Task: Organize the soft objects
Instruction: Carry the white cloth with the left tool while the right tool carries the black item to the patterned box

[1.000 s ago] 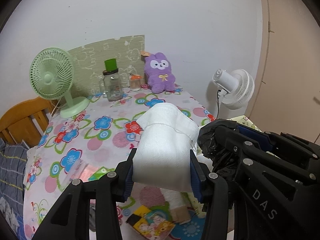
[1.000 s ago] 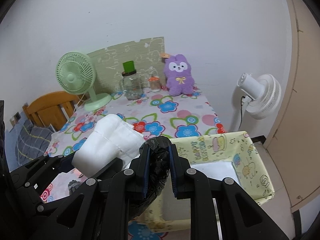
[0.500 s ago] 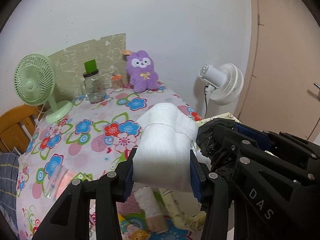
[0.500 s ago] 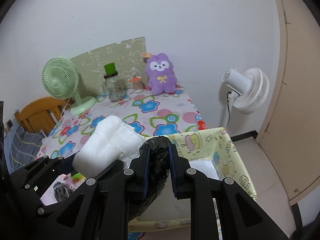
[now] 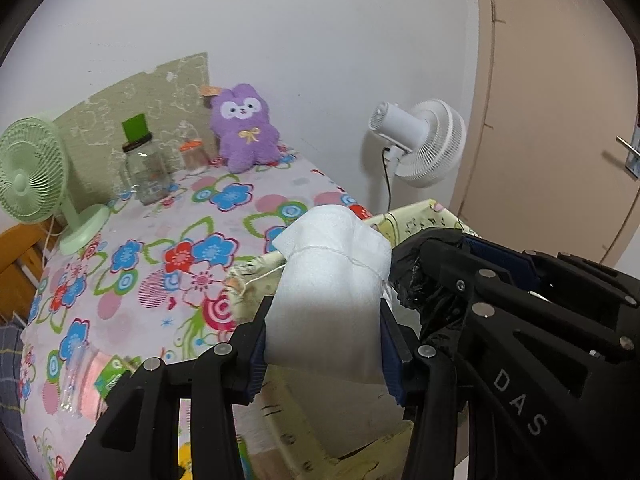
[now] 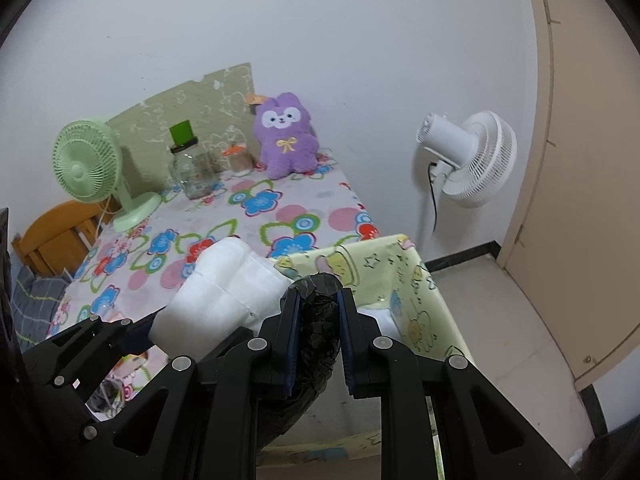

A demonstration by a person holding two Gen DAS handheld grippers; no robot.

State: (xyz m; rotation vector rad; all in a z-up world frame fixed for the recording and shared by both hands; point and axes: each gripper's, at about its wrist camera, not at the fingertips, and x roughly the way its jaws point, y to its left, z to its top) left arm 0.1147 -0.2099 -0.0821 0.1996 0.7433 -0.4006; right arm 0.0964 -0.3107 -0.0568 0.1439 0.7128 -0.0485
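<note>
White foam roll [image 5: 328, 292] tied with thread is clamped in the left gripper [image 5: 324, 348], sitting bottom centre of the left wrist view, jaws pressed into both its sides. The right gripper [image 6: 318, 344] is squeezed narrow on a crumpled black plastic bag [image 6: 316, 320], low centre in its own view. Both hang just over the yellow cartoon-print fabric bin [image 6: 404, 276] at the lower right, next to the flowery table [image 6: 280, 208]. The purple plush bunny [image 6: 286, 140] sits at the table's far edge by the wall.
</note>
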